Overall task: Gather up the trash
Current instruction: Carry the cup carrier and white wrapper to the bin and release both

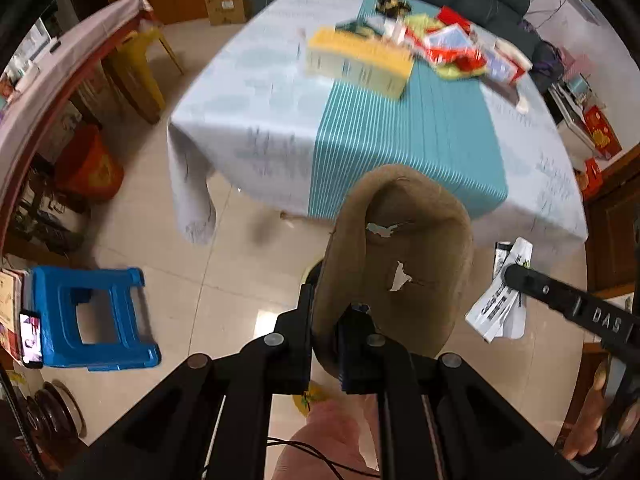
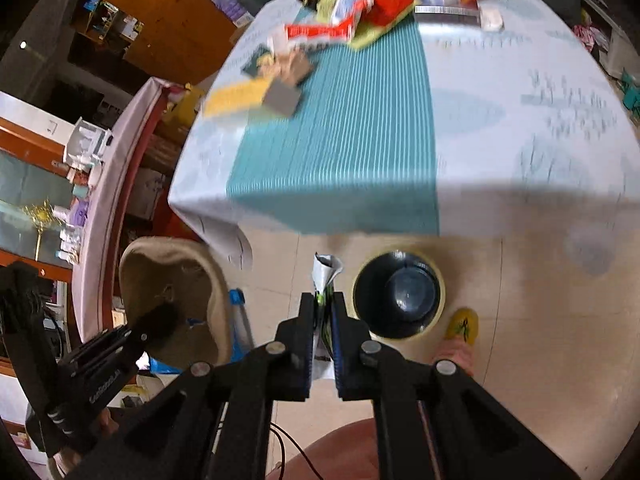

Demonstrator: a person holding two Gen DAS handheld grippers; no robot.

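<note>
Table [image 1: 280, 92] litter blurred, labels unreadable | left gripper [image 1: 325, 320] clamps brown paper [image 1: 400, 248] | right gripper [image 2: 322, 312] clamps printed wrapper [image 2: 326, 272], perhaps plastic

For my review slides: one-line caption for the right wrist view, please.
Right tool shut on a white wrapper above the floor beside a dark bin; left tool holds a tan cardboard piece.

text: "DAS" | on: right claw [image 1: 516, 276] arm | other print: blurred, unreadable

the bin [image 2: 400, 296] stands on the floor [image 2: 520, 300] before the table [image 2: 500, 120], wrappers [image 2: 372, 8] piled at its far end.
</note>
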